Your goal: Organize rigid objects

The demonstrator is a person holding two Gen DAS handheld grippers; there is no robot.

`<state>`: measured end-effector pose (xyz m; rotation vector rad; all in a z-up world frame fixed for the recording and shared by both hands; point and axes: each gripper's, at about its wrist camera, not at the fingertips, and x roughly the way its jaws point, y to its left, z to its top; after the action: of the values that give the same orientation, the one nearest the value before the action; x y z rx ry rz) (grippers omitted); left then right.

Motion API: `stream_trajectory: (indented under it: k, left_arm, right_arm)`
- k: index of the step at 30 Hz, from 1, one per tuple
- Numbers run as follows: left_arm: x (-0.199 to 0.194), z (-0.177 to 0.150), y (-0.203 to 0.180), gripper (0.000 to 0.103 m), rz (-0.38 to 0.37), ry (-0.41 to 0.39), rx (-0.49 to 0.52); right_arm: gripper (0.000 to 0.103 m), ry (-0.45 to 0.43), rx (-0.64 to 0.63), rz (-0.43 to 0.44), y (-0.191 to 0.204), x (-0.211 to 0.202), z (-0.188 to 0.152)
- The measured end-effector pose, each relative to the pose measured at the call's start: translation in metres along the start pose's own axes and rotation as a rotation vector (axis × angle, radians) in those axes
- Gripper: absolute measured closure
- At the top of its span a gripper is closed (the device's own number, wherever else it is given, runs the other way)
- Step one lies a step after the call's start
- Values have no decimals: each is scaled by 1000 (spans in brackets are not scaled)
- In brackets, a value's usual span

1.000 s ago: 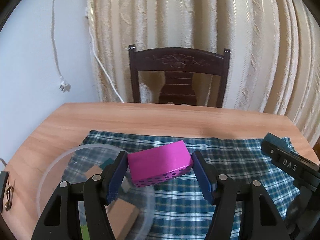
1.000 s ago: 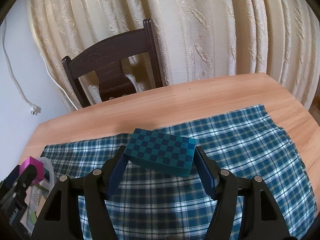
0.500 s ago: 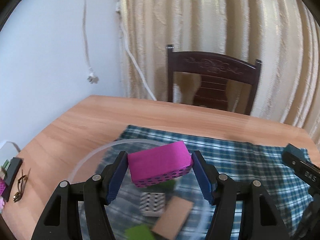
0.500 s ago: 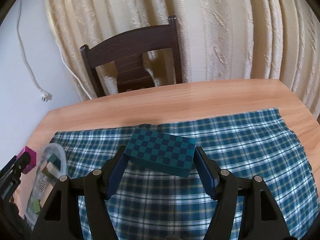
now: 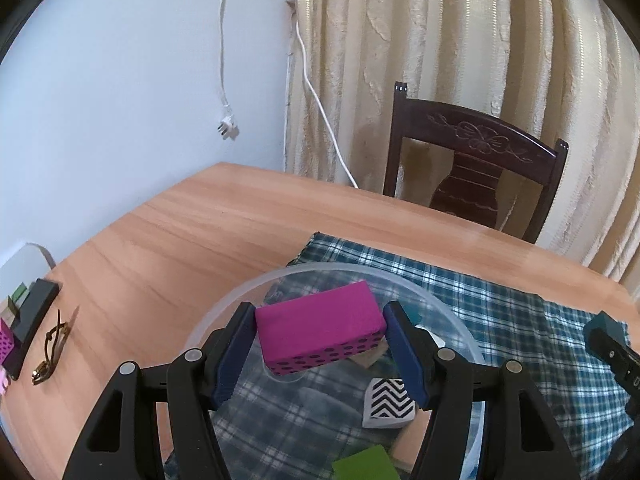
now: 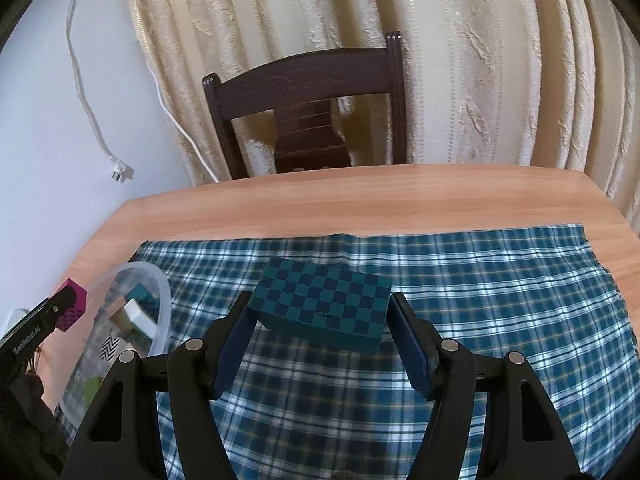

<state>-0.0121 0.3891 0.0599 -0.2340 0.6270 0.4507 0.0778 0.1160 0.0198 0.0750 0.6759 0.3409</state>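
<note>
The magenta rectangular block with dark dots on its side (image 5: pixel 320 330) hangs above the clear round plastic bowl (image 5: pixel 240 300), clamped between the blue pads of the left gripper (image 5: pixel 320 344), whose jaws are closed on its two ends. Inside the bowl lie several pieces already sorted: a block with a black-and-white zigzag face (image 5: pixel 389 402), a lime green block (image 5: pixel 366 466) and a tan wooden piece (image 5: pixel 370 356). The right gripper (image 6: pixel 320 332) grips a teal and navy checkered rectangular block (image 6: pixel 322 302), jaws shut on its ends, held over the blue plaid cloth (image 6: pixel 500 300) beside the bowl. By my reading, most of the sorting is finished; these two blocks are left to drop in, the magenta one first.
</note>
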Motion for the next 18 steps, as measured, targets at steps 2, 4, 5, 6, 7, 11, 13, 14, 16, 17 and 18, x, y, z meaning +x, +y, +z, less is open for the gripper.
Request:
stream_trajectory:
  k: [2,4,5,6,7,11,13,14,16,17,18]
  left_arm:
    - [-2,0,2,35,3,-4,-8]
    - [-2,0,4,34,2,-5,-16]
    - [-3,1,5,27,2,-8,-20]
    - [-4,1,6,15,4,-12,-27]
    - [-5,2,9,10,4,-20,-43]
    - [-11,5,19,6,17,-48,-86]
    - [-10,6,24,6,25,-43,-104]
    - [-9,7,27,6,33,-42,-115]
    - [-10,8,31,6,42,-46,-128]
    - [-10,8,33,6,53,-52,-136]
    - [-12,8,35,5,64,-59,-141]
  right_arm:
    - [35,2,-9,13,4,-1,-2]
    - [35,2,-19,26,9,-2,-3]
    - [35,1,-26,34,12,-4,-4]
    - [35,1,-30,40,14,-4,-4]
    - [35,1,-34,45,16,-5,-5]
    - [35,0,-49,73,24,-8,-7]
    - [35,2,-52,85,26,-9,-9]
    - [35,4,-54,92,29,-9,-10]
    - [35,6,-62,103,33,-10,-12]
    - [35,7,-67,110,35,-12,-13]
    - [35,9,-71,118,38,-12,-14]
